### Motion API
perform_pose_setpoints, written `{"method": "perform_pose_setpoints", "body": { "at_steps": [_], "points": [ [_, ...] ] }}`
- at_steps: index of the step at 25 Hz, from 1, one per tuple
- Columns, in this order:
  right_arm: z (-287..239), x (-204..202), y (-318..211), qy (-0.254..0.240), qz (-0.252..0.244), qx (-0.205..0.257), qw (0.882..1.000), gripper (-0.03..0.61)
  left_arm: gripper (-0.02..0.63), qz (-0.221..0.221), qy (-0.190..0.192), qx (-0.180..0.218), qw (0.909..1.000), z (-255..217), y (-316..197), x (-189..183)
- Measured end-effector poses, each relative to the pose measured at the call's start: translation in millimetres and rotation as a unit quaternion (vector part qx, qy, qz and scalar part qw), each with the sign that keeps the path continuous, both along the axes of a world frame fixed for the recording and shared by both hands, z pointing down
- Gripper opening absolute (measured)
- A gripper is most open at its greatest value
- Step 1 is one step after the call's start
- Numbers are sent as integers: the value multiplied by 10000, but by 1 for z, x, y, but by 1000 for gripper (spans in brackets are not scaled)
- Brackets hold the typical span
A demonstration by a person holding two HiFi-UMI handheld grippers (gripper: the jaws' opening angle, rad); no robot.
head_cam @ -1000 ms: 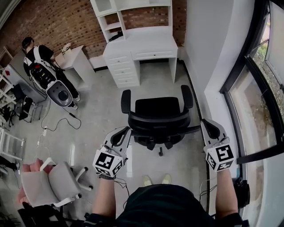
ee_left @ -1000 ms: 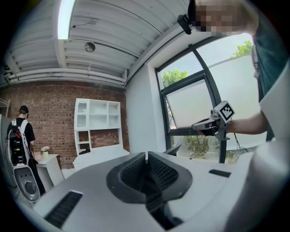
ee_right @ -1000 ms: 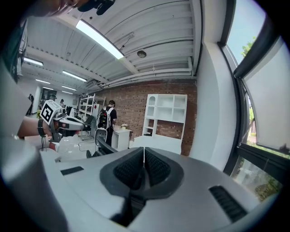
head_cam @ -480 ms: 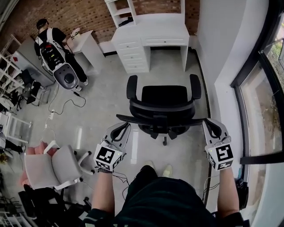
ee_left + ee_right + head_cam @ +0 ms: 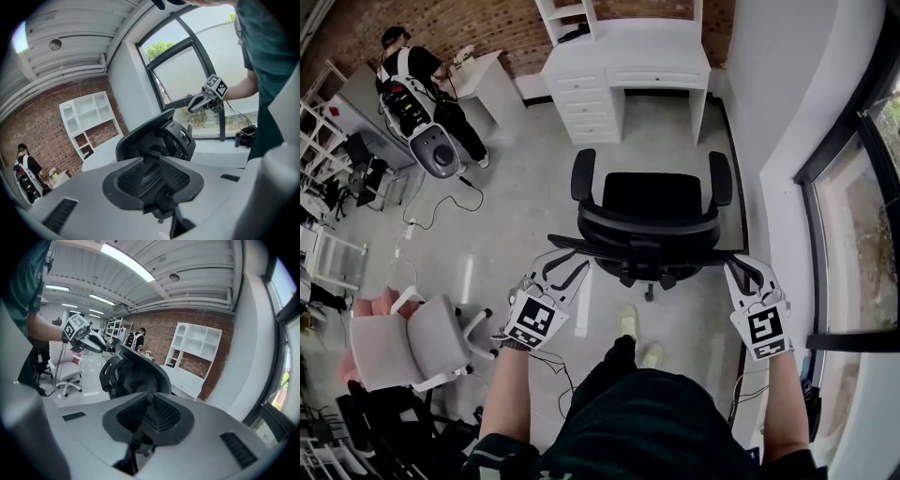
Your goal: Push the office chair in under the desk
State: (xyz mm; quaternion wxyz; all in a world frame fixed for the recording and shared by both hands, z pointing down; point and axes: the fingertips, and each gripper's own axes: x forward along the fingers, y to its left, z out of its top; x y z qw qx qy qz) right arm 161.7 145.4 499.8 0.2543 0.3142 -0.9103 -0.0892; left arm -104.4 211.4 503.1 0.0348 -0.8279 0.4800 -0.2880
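Note:
The black office chair (image 5: 652,220) stands on the grey floor, its backrest towards me and its seat facing the white desk (image 5: 628,66) at the back wall. My left gripper (image 5: 561,270) is just behind the backrest's left end. Its jaws have just been opening and stand apart with nothing between them. My right gripper (image 5: 738,270) is shut and empty behind the backrest's right end. Whether either tip touches the chair I cannot tell. The left gripper view shows the left gripper (image 5: 152,161) aimed at the chair (image 5: 159,136). The right gripper view shows the right gripper (image 5: 149,401) aimed at the chair (image 5: 133,373).
A person with a backpack rig (image 5: 417,84) stands at the back left beside a small white table (image 5: 487,80). A white and pink chair (image 5: 412,352) stands at my near left. Cables (image 5: 422,220) lie on the floor. The window wall (image 5: 853,244) runs along the right.
Both grippers have sunk towards the ends of the chair's backrest and rolled a little. The left jaws, shut before, now stand apart. The chair has kept its distance from the desk.

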Motion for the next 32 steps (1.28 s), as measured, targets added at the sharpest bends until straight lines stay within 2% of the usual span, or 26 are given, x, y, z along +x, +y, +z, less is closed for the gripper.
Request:
{"method": "perform_pose_setpoints", "body": {
  "at_steps": [3, 5, 7, 13, 17, 20, 23, 25, 28, 32],
  "points": [
    [13, -2, 5, 511, -242, 110, 9983, 32, 109, 267, -500, -144, 9983, 14, -6, -3],
    [22, -2, 4, 910, -396, 165, 9949, 71, 109, 469, -736, -220, 9959, 22, -11, -5],
    [34, -3, -1, 1253, -540, 333, 9901, 82, 109, 687, -997, -315, 9921, 31, -14, -8],
    [60, -8, -7, 2004, -852, 602, 9741, 127, 129, 1399, -1673, -528, 9745, 57, -20, -7],
    [72, -6, -16, 2406, -983, 695, 9631, 147, 137, 1818, -2114, -559, 9587, 71, -27, -6],
    [82, -10, -19, 2531, -1051, 709, 9591, 155, 135, 2041, -2289, -547, 9502, 83, -31, -7],
    [82, -17, -20, 2515, -1170, 536, 9593, 155, 133, 2192, -2332, -592, 9456, 88, -31, -10],
    [82, -17, -16, 2621, -1324, 398, 9551, 160, 129, 2317, -2328, -711, 9418, 91, -26, -7],
    [95, -10, -15, 3057, -1505, 340, 9395, 180, 135, 2512, -2505, -808, 9315, 98, -23, 2],
    [118, -5, -22, 3492, -1559, 347, 9233, 183, 135, 2610, -3025, -721, 9139, 111, -32, 8]
  ]
}}
